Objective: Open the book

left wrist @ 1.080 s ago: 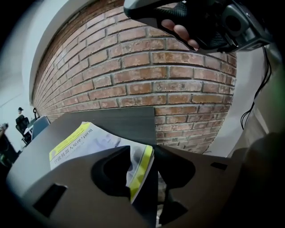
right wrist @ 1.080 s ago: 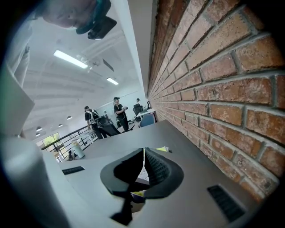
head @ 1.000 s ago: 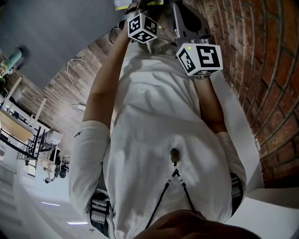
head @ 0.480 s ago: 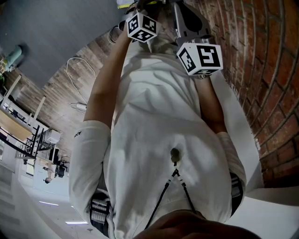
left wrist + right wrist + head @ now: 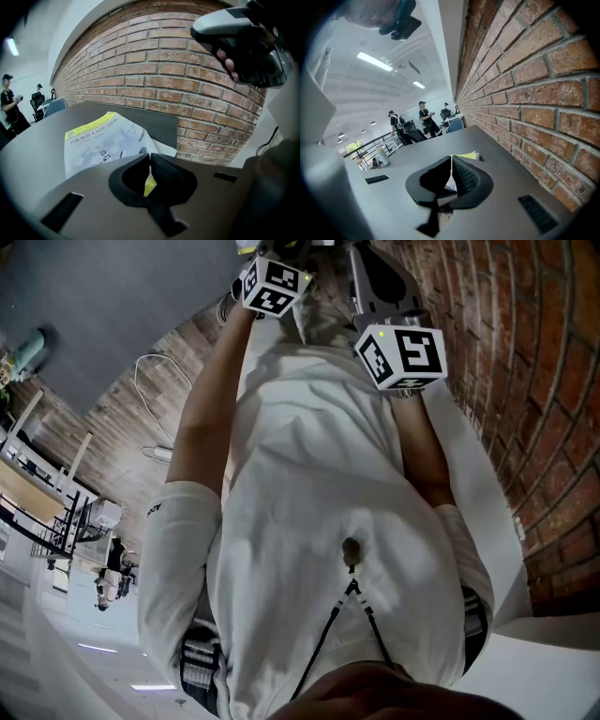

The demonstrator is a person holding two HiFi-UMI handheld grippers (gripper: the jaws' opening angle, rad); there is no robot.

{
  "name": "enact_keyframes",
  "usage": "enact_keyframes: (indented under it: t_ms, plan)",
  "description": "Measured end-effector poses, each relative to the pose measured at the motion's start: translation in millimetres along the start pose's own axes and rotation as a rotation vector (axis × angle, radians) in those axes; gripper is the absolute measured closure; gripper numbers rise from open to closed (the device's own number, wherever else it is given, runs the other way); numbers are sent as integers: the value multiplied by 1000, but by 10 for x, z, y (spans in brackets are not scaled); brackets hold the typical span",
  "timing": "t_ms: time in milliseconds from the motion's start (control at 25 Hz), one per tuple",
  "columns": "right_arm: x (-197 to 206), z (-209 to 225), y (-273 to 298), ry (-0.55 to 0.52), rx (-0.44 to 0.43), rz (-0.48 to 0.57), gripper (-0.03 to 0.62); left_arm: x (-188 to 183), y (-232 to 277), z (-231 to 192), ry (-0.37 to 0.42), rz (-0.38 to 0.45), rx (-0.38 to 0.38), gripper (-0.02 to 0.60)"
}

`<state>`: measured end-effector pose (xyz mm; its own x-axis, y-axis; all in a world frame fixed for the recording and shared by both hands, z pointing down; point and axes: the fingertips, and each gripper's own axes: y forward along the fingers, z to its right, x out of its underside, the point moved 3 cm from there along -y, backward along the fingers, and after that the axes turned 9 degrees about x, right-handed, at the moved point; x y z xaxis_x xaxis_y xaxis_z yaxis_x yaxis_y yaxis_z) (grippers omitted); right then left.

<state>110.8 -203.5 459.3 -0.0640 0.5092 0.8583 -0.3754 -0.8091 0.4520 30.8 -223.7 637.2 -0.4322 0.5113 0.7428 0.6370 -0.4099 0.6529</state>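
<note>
While the left gripper [image 5: 149, 157] has just been closing, its jaws now pinch a yellow-green corner of the book [image 5: 101, 140], which spreads from the tips toward 10 o'clock over the table [image 5: 33, 150]. Its long axis runs toward 11 o'clock, yellow band farthest. The right gripper [image 5: 451, 161] has its jaws together, the book just beyond at 1 o'clock. In the head view the left arm [image 5: 202, 418] and right arm [image 5: 427, 456] stretch toward 12 o'clock.
</note>
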Motion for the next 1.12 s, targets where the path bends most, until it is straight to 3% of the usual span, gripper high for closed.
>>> enact_keyframes:
  t_ms: [400, 1120]
  plan:
    - [16, -58, -21, -6, -4, 0, 556, -25, -24, 119, -96, 48, 36, 558]
    - [65, -298, 17, -36, -60, -10, 556, 242, -489, -235, -125, 66, -104, 560]
